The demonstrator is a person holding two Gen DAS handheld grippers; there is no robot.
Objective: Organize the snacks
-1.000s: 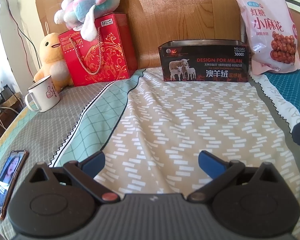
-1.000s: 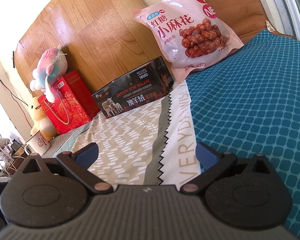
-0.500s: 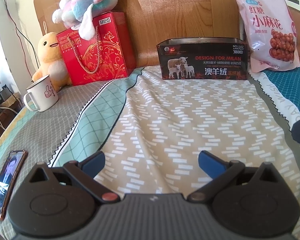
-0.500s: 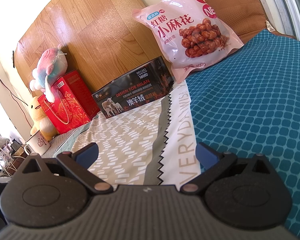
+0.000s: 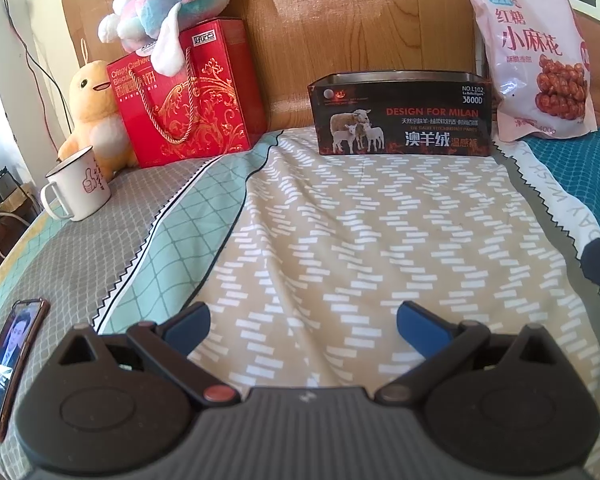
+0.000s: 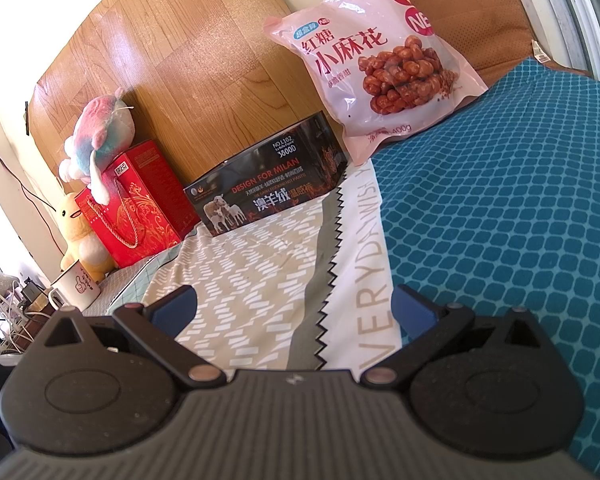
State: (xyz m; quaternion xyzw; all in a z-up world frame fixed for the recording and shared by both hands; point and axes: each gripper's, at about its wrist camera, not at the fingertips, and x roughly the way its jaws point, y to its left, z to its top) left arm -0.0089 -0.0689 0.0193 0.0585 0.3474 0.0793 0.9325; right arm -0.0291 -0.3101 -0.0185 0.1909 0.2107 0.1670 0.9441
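A pink bag of fried dough twists (image 5: 536,60) (image 6: 376,64) leans upright against the headboard at the far right of the bed. Left of it stands an open black box printed with sheep (image 5: 404,118) (image 6: 268,190), its inside hidden. A red biscuit gift box (image 5: 188,100) (image 6: 134,200) stands further left. My left gripper (image 5: 302,322) hovers open over the beige patterned sheet, far short of the black box. My right gripper (image 6: 294,308) is open too, low over the sheet, with nothing between its fingers.
A pastel plush (image 5: 172,4) lies on the red box, with a yellow duck plush (image 5: 90,116) and a white mug (image 5: 78,184) beside it. A phone (image 5: 10,356) lies at the near left edge. A wooden headboard (image 5: 352,20) backs the bed; cables hang off the left side.
The left view has tilted slightly, so the boxes and bag sit a little higher in frame. The right gripper has not moved. Both stay open.
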